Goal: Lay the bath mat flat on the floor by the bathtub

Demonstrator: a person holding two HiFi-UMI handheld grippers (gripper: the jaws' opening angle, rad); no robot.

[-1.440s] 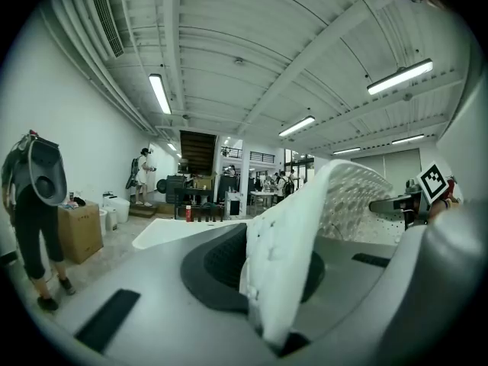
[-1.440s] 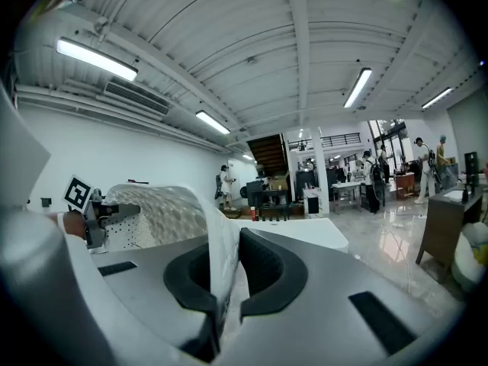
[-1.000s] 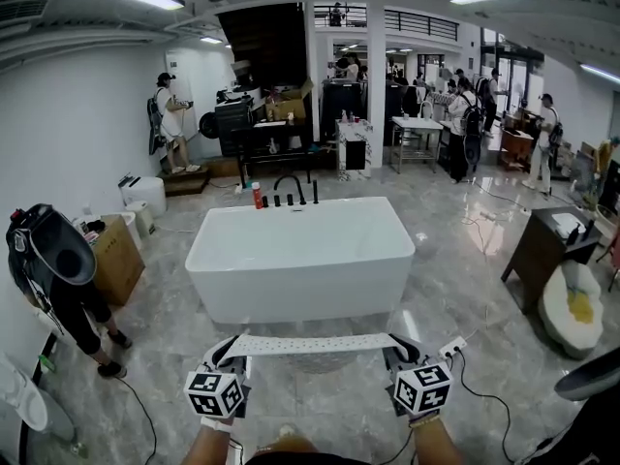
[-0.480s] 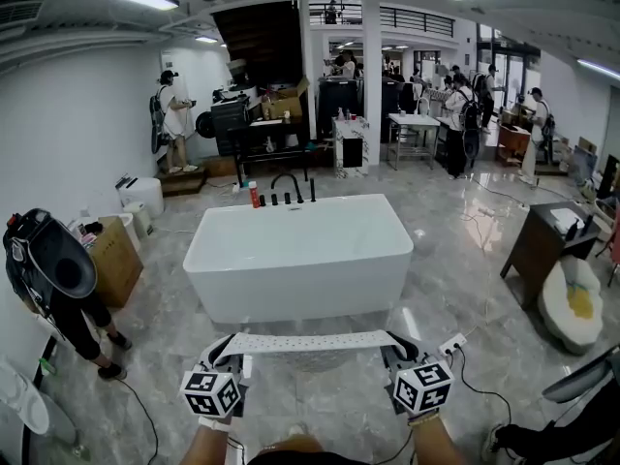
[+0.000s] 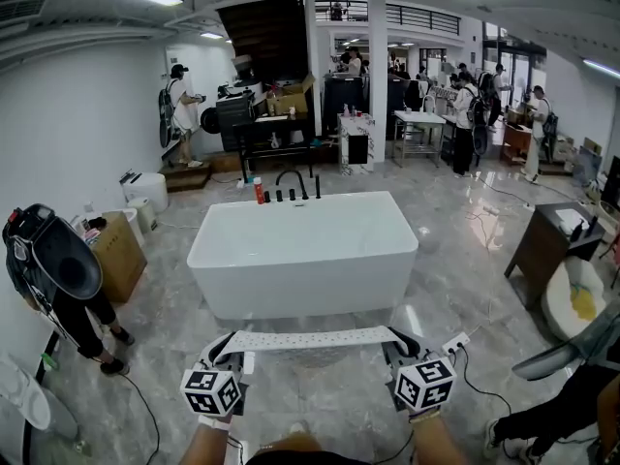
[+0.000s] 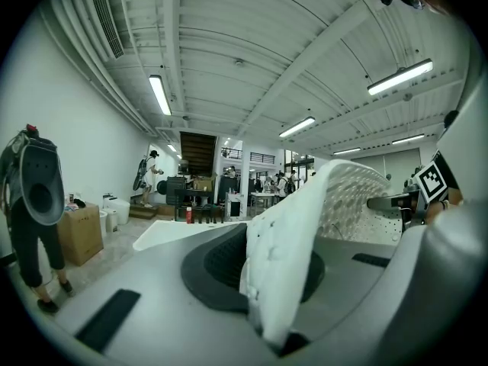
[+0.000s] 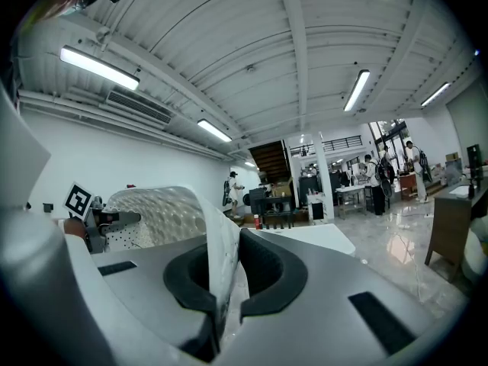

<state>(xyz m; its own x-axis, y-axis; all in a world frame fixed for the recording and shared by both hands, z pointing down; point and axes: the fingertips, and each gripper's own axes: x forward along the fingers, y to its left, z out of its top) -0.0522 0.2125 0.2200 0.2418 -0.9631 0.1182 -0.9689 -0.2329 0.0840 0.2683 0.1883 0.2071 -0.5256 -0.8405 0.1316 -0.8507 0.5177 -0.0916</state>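
Bath mat [image 5: 310, 340]: stretched level between both grippers, lower centre of head view, above floor [image 5: 320, 405] before bathtub [image 5: 300, 255].
Left gripper [image 5: 231, 352]: jaws clamped on mat's left end.
Right gripper [image 5: 395, 347]: jaws pinched on its right end.
Why: taut end-grips likely keep it flat for lowering.

No legible text or labels.

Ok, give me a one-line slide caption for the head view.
The left tongs and right tongs hold the white bath mat stretched between them above the floor, in front of the bathtub.
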